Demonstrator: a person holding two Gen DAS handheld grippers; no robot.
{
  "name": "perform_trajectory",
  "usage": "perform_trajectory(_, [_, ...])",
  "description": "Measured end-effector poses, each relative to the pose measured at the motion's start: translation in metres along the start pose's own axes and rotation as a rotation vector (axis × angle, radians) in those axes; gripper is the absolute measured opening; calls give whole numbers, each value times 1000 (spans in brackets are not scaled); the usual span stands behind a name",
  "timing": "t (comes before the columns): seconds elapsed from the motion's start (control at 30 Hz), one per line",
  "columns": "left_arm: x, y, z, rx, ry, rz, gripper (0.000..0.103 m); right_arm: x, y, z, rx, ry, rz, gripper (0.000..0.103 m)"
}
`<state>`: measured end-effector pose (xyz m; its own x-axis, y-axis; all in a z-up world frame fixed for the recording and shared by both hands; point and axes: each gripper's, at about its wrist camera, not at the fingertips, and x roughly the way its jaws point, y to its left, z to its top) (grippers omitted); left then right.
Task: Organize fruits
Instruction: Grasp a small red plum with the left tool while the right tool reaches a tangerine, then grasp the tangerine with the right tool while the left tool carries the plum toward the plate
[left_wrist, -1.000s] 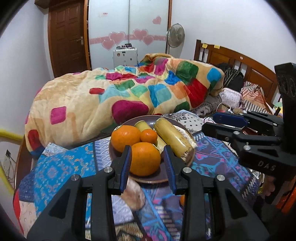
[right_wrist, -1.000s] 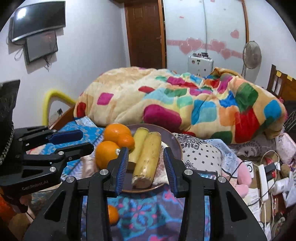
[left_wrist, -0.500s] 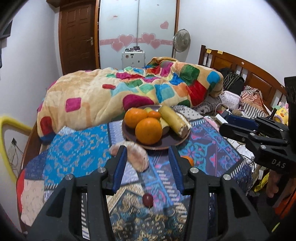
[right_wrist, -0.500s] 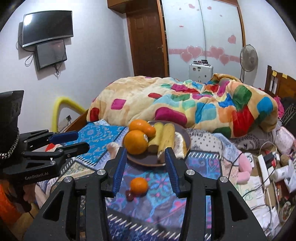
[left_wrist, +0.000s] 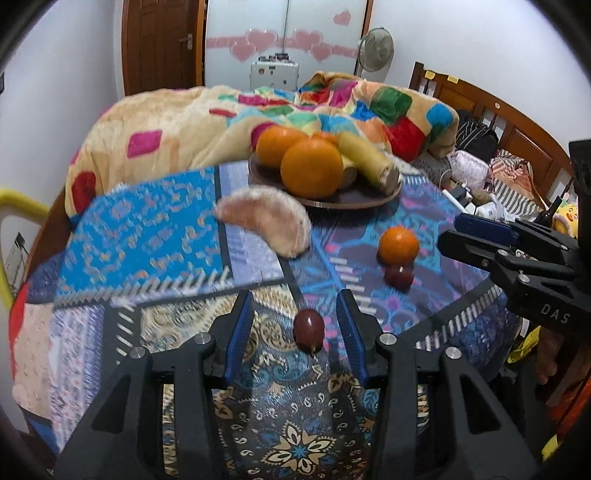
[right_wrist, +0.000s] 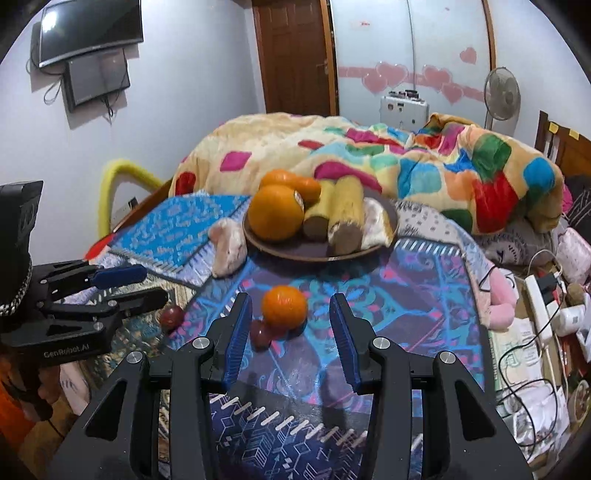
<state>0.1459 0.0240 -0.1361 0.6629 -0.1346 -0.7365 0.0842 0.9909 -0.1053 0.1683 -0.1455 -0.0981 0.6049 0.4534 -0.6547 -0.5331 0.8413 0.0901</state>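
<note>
A brown plate (left_wrist: 354, 197) at the table's far side holds oranges (left_wrist: 312, 171) and yellow banana pieces (left_wrist: 365, 158); it also shows in the right wrist view (right_wrist: 295, 251). My left gripper (left_wrist: 295, 321) is open, its fingers either side of a dark red fruit (left_wrist: 308, 328) on the cloth. My right gripper (right_wrist: 290, 325) is open, just short of a small orange (right_wrist: 284, 306) with a second dark red fruit (right_wrist: 260, 334) beside it. A pale pomelo wedge (left_wrist: 269, 221) lies left of the plate.
A patterned cloth (left_wrist: 147, 236) covers the round table. Behind it is a bed with a colourful quilt (left_wrist: 295, 110). Cables and clutter (right_wrist: 546, 332) lie right of the table. A yellow chair back (right_wrist: 122, 184) stands at the left.
Both grippers have drawn back from the plate and lowered toward the near side of the table. The loose small orange and the two dark red fruits have come into view.
</note>
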Motion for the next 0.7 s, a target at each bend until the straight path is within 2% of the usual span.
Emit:
perform_trajectory(0.17, [15, 1, -7, -16, 29, -10, 46, 23, 2, -6, 5, 43, 12, 40])
perform_trajectory(0.33, [15, -2, -13, 8, 14, -4, 44, 35, 1, -10, 25, 71, 27, 40])
perform_trajectory(0.5, [13, 0, -16, 5, 6, -9, 30, 41, -1, -8, 49, 76, 50, 40])
perform_trajectory(0.6, [12, 0, -17, 13, -1, -28, 22, 45, -2, -7, 63, 84, 66, 35])
perform_trajectory(0.7, [11, -1, -18, 16, -5, -42, 18, 45, -1, -8, 64, 79, 69, 34])
